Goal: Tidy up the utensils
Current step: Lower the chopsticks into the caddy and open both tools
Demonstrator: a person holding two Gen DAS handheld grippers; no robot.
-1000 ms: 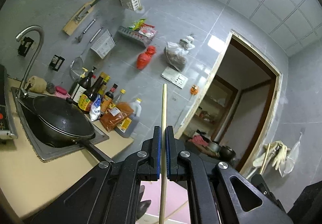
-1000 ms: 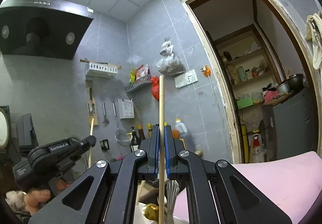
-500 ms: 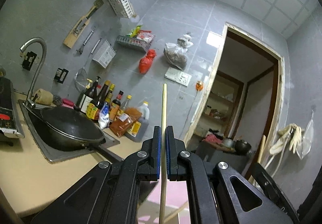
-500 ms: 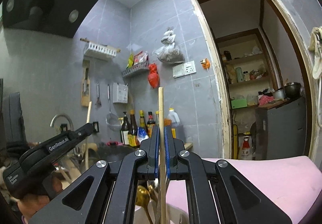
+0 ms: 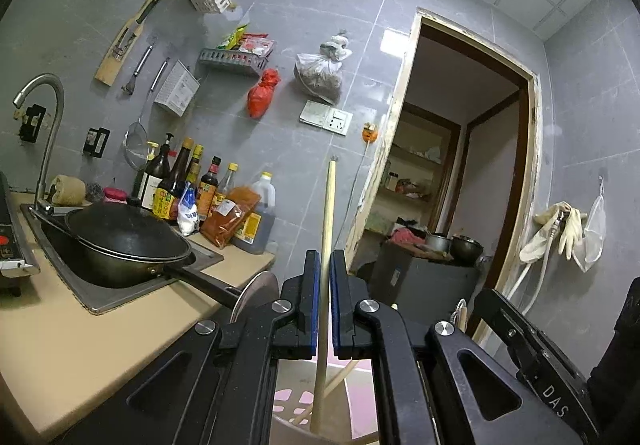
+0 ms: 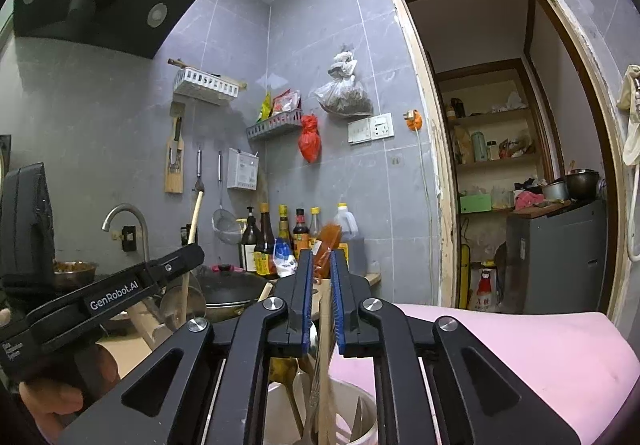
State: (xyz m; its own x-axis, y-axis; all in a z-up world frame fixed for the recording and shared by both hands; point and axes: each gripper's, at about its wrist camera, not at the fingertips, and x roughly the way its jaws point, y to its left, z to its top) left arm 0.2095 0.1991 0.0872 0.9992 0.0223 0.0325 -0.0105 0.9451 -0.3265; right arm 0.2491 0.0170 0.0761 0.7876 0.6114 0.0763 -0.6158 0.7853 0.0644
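My left gripper (image 5: 325, 265) is shut on a wooden chopstick (image 5: 327, 221) that stands upright between its blue pads, its lower end reaching down into a white utensil holder (image 5: 288, 429). My right gripper (image 6: 321, 265) is open a little; a chopstick (image 6: 325, 325) stands loose between its jaws, dropped low into the white utensil holder (image 6: 360, 401), which holds spoons and several other utensils. The left gripper (image 6: 120, 285) and its chopstick (image 6: 194, 217) also show at the left of the right wrist view.
A black wok (image 5: 124, 241) sits in the sink (image 5: 104, 297) on the beige counter (image 5: 60, 345), with a tap (image 5: 44, 125) and sauce bottles (image 5: 180, 185) behind. A pink surface (image 6: 500, 357) lies at right. A doorway (image 5: 460, 165) opens to a pantry.
Both grippers have come down toward the utensil holder. The right gripper has opened and its chopstick has dropped into the holder. The left still grips its chopstick.
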